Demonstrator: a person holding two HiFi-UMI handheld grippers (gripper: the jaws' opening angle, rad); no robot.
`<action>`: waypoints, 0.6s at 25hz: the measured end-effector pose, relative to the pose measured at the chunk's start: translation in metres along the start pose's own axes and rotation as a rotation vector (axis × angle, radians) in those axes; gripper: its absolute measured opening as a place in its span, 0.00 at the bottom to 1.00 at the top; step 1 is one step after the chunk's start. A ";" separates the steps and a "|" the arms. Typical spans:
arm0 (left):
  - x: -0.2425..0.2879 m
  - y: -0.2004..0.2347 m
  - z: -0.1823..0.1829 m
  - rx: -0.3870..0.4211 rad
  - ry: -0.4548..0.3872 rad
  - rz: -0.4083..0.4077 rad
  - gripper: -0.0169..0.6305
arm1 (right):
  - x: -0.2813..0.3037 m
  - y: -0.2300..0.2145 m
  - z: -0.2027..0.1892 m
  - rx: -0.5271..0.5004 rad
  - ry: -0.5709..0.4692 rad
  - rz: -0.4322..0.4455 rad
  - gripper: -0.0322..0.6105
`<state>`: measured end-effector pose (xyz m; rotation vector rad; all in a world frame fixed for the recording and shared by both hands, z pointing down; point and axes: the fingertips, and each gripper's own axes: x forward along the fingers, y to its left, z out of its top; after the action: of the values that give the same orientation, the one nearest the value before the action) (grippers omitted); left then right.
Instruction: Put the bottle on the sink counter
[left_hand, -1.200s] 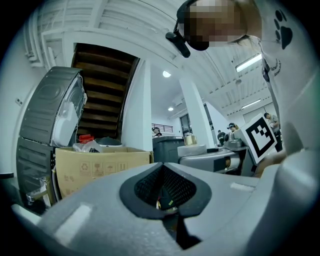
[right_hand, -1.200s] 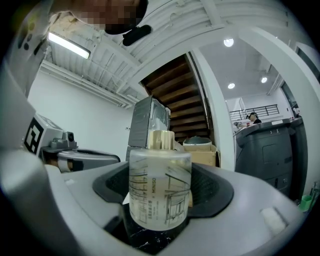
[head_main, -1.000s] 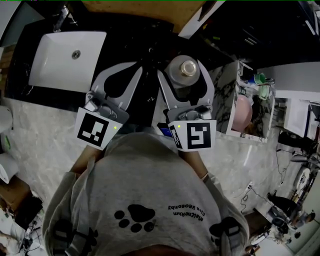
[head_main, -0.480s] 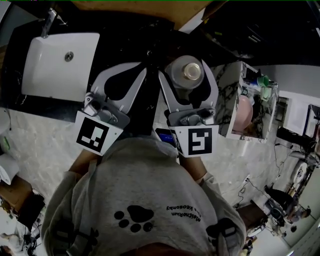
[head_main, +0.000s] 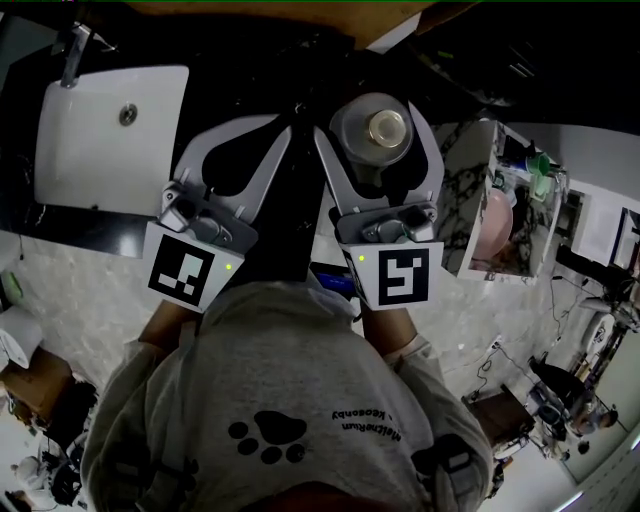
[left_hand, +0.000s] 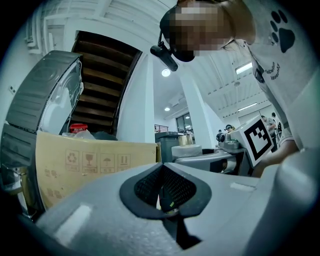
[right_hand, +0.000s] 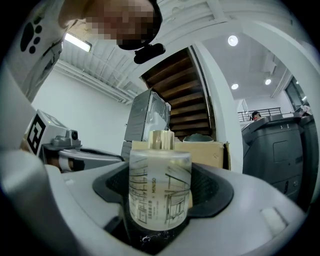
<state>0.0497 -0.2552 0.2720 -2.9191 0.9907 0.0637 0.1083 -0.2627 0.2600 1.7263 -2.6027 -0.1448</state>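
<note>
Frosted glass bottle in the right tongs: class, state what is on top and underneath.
A round gold-coloured cap tops the frosted glass bottle. Underneath, its own body covers the surface; only dark counter shows around it.

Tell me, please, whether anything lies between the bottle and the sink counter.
Nothing visible does: the bottle, clamped in the right tongs, hangs over the dark counter beside the white sink, though the spot straight beneath it is hidden.
</note>
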 end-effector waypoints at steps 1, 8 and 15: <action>0.003 0.002 -0.002 0.001 -0.001 -0.004 0.03 | 0.003 -0.001 -0.002 0.000 0.003 0.001 0.58; 0.020 0.015 -0.016 0.008 -0.001 -0.045 0.03 | 0.025 -0.010 -0.018 -0.002 0.010 0.004 0.58; 0.035 0.030 -0.030 -0.020 0.006 -0.054 0.03 | 0.046 -0.018 -0.037 0.002 0.026 0.008 0.58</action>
<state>0.0597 -0.3021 0.2986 -2.9635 0.9161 0.0628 0.1097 -0.3146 0.2933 1.7068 -2.5921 -0.1184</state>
